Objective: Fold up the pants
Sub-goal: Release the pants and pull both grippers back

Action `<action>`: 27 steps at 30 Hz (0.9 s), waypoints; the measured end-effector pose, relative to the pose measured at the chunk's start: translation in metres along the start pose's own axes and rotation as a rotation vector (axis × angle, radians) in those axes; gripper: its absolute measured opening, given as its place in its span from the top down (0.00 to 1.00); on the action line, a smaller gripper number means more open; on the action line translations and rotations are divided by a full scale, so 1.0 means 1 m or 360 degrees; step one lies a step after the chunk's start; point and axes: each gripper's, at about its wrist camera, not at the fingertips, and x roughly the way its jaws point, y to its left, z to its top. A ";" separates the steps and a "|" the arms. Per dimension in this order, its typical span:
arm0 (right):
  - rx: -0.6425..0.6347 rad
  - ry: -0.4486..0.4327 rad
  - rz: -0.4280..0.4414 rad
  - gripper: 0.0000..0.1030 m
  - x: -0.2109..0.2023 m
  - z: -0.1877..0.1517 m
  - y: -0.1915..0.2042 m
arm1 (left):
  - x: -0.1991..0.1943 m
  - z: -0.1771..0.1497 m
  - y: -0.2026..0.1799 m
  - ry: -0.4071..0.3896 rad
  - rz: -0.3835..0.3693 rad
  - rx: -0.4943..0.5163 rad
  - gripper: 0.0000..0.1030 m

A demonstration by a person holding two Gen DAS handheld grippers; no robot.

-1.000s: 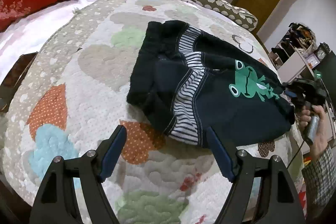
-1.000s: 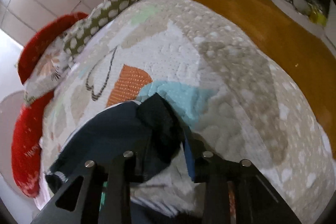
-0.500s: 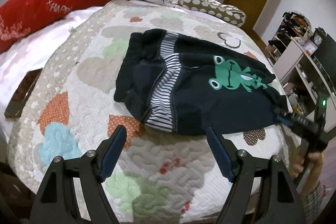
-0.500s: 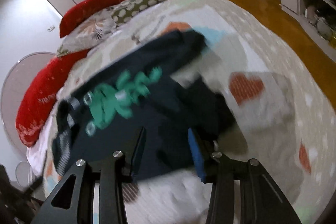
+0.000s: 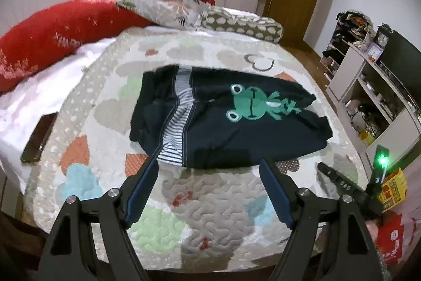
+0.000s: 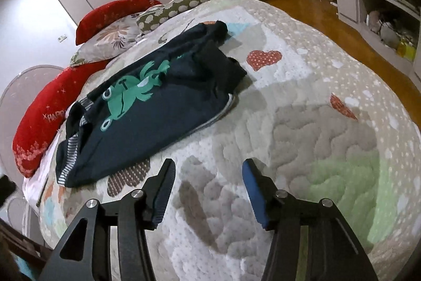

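Pants (image 5: 236, 128) lie on the quilt (image 5: 210, 202) beyond both empty, spread jaws.

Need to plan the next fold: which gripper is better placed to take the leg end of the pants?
Probably the right gripper: open and empty, on the side of the pants where the leg ends lie. Left gripper faces the waistband side.

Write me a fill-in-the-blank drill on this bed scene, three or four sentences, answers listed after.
1. The dark pants bear a green ____ print.
2. The pants lie on a patchwork quilt and neither the left gripper nor the right gripper ____ them.
3. A dark phone lies near the bed's edge, on the ____ sheet.
4. Against the headboard end lie long ____ bolsters.

Missing words: frog; holds; white; red
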 end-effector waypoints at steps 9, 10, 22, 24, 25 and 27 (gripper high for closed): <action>-0.0151 -0.0202 -0.0095 0.29 0.001 -0.025 0.016 | -0.042 0.003 0.002 -0.0139 -0.0001 -0.0047 0.18; -0.0201 -0.0213 -0.0122 0.27 0.002 -0.029 0.020 | -0.047 0.003 0.004 -0.0159 -0.0001 -0.0058 0.17; -0.0400 -0.0135 -0.0210 0.15 0.004 -0.035 0.034 | -0.059 0.003 0.058 -0.0262 0.0153 -0.0267 0.06; -0.0406 -0.0093 -0.0199 0.15 0.002 -0.030 0.033 | -0.047 0.003 0.066 -0.0228 0.0194 -0.0277 0.06; -0.0399 -0.0086 -0.0190 0.15 0.000 -0.027 0.032 | -0.041 0.002 0.070 -0.0215 0.0217 -0.0281 0.06; -0.0374 -0.0094 -0.0169 0.15 -0.007 -0.021 0.028 | -0.025 0.003 0.076 -0.0167 0.0259 -0.0281 0.06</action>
